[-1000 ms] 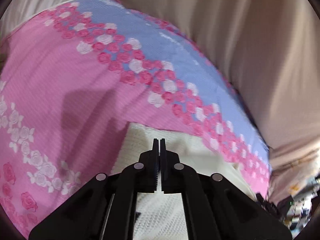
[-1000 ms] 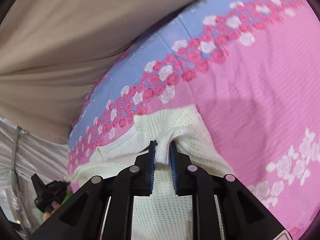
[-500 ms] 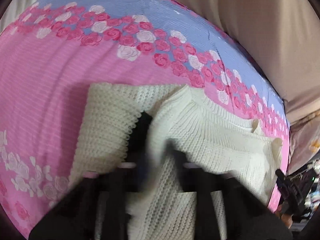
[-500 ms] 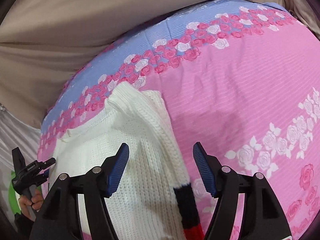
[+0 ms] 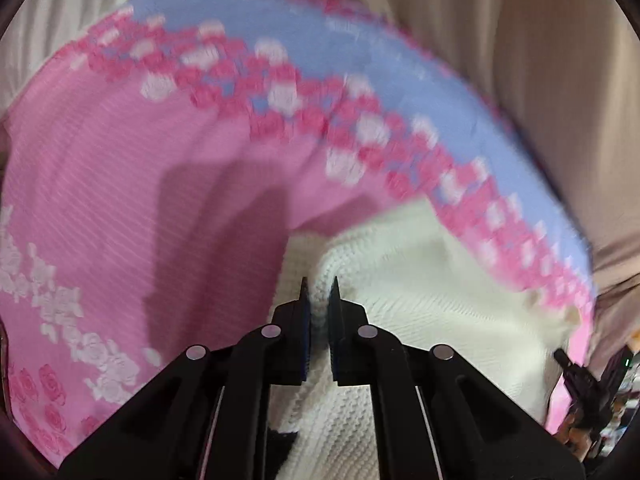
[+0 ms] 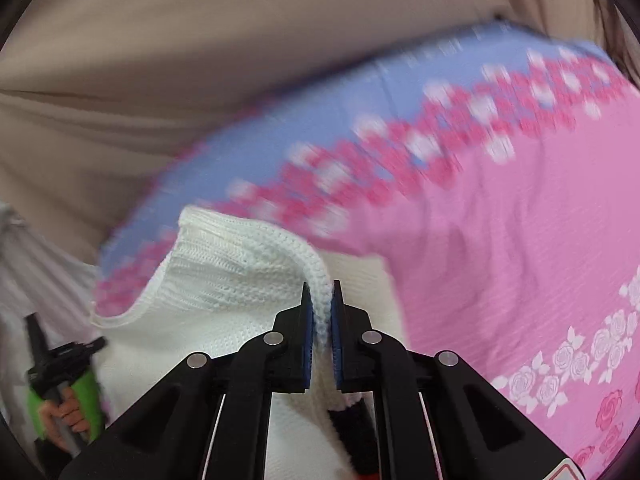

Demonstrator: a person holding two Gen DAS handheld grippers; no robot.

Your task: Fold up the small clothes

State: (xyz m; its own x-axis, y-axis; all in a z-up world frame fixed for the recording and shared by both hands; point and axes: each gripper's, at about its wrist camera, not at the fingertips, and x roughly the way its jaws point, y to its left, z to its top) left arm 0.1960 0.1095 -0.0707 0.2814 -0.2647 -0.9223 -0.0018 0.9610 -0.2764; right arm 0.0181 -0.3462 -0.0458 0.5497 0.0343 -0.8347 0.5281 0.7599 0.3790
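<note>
A white knit sweater (image 5: 420, 280) lies on a pink rose-print bedspread (image 5: 120, 160). My left gripper (image 5: 319, 286) is shut on a raised fold of the knit, and the wool bulges up between its blue pads. In the right wrist view the sweater (image 6: 224, 272) has a thick ribbed edge. That edge runs down into my right gripper (image 6: 320, 290), whose jaws are closing with the edge pinched between the pads. A black and red part of the garment (image 6: 356, 420) shows under the right fingers. Both views are blurred by motion.
The bedspread (image 6: 500, 240) has a blue band with roses along its far side. Beige sheet (image 6: 200, 60) lies beyond it. A hand on a green handle (image 6: 60, 396) shows at the lower left of the right wrist view. Dark clutter (image 5: 588, 400) sits past the bed's right edge.
The right gripper let go of the knit, opened wide, then closed on the ribbed edge. The left gripper stayed shut on its fold and sank with it toward the bedspread.
</note>
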